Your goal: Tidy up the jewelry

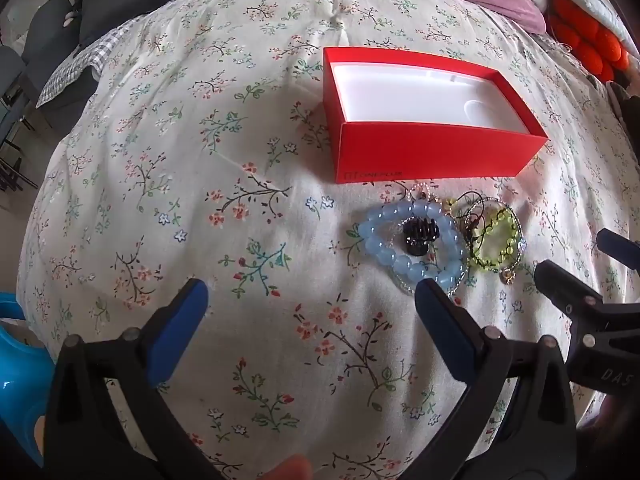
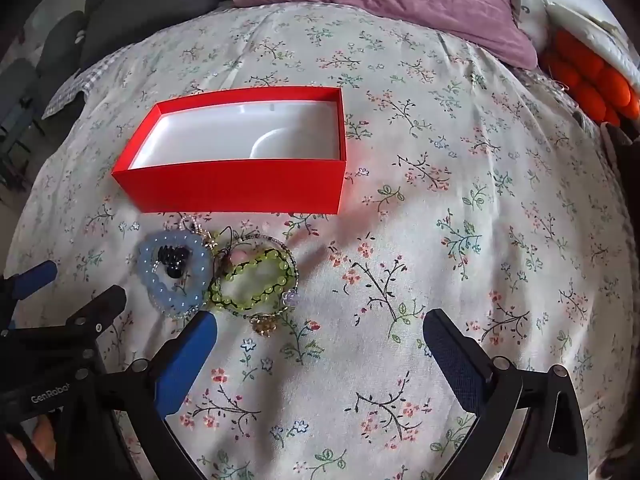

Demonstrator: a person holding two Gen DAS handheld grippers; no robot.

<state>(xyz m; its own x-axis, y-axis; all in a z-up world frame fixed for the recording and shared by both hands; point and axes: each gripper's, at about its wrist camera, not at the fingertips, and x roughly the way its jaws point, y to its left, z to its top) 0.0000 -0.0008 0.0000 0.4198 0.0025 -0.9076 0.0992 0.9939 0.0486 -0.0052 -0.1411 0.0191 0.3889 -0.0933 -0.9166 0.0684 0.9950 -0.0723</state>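
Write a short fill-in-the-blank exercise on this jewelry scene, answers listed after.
1. The open box on the bedspread is coloured ____.
2. Inside the box there is ____ jewelry.
3. The black hair clip lies inside the ring of the ____ bead bracelet.
4. The left gripper and right gripper both have their jaws ____.

Answers: red; no; blue; open

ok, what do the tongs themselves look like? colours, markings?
Both match: black plastic arms with silver rivets, each tipped with a textured blue pad. Left tongs, right tongs. White lettering shows on the bodies: "GenRobot" on the left, "DAS" on the right. No cables or sleeves visible.
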